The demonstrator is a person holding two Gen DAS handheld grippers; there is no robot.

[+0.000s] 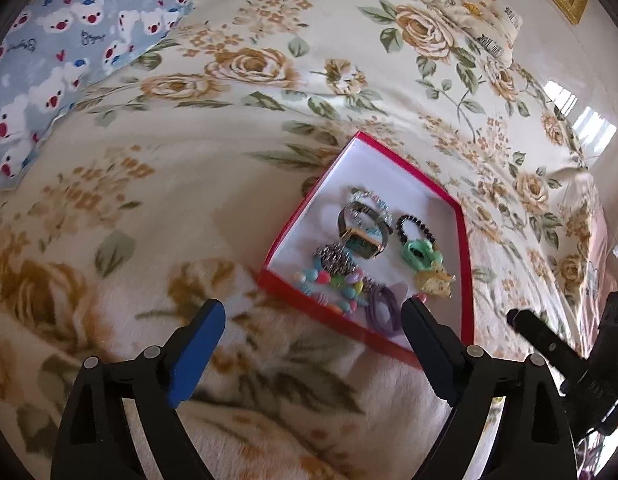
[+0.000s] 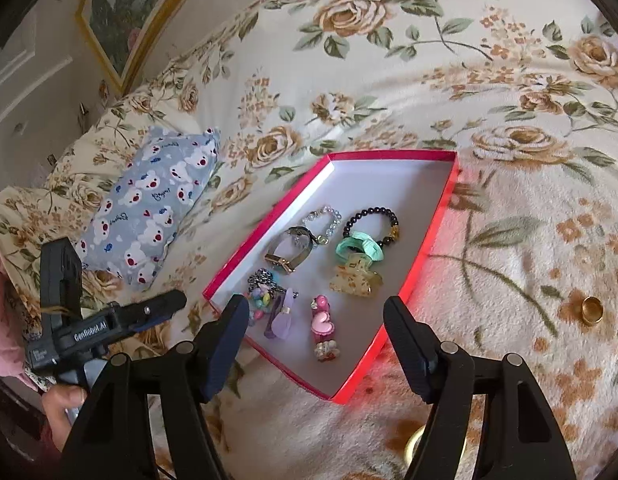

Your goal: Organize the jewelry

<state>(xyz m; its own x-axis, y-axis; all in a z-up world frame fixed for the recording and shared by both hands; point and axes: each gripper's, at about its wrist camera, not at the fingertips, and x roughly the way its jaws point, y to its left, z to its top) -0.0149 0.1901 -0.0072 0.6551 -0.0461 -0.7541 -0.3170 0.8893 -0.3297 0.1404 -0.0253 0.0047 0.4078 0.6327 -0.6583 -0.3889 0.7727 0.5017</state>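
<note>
- My left gripper and right gripper both gape wide, holding nothing.
- 1 red box on the blanket: 1 watch, 2 bead bracelets.
- 1 gold ring lies outside, off the box's right edge.

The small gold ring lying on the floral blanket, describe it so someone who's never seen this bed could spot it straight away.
Find the shallow red cardboard box on the cream floral blanket. In the right wrist view, look right of it, past its edge, to a small gold band ring on the blanket. It is the only jewelry lying outside the box.
</note>
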